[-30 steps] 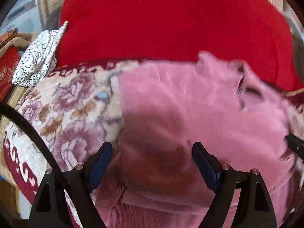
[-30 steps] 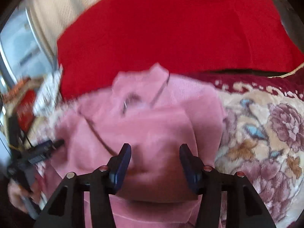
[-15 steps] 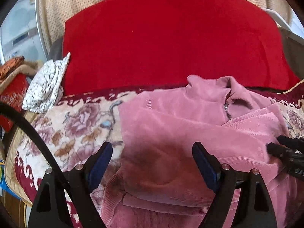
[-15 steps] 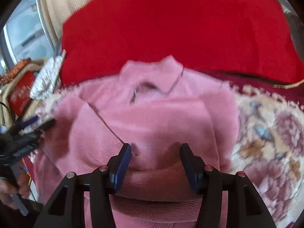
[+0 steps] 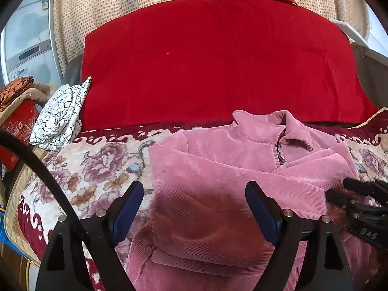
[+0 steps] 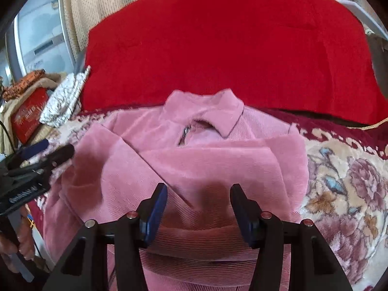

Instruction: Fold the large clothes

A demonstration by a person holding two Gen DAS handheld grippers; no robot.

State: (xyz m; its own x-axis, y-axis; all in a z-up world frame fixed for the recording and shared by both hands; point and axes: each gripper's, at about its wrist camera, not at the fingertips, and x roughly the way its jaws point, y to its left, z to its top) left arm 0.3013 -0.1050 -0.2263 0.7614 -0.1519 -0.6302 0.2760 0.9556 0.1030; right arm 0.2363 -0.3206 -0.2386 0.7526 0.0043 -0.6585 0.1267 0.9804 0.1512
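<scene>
A pink corduroy jacket (image 5: pixel 230 165) lies on the floral blanket (image 5: pixel 97 169) with its collar (image 6: pixel 206 109) at the far side. Its zip (image 6: pixel 185 131) is partly closed, and both sleeves are folded across the front. My left gripper (image 5: pixel 194 189) hovers open and wide over the jacket's left half, nothing between its blue pads. My right gripper (image 6: pixel 198 190) hovers over the jacket's middle, open to about half its width and empty. Each gripper shows in the other's view: the right gripper (image 5: pixel 339 189) at the jacket's right edge, the left gripper (image 6: pixel 59 148) at its left edge.
A big red quilt (image 5: pixel 218 60) lies behind the jacket, against a dotted curtain (image 5: pixel 121 0). At the left are a white cloth with black veining (image 5: pixel 60 116), a red box (image 5: pixel 17 123) and a grey appliance (image 5: pixel 29 48). A hand (image 6: pixel 21 237) holds the left gripper.
Both grippers have drawn back and up from the jacket, so more of the red quilt and the curtain shows. The jacket lies still, its sleeves folded in. Neither gripper's jaws have visibly changed.
</scene>
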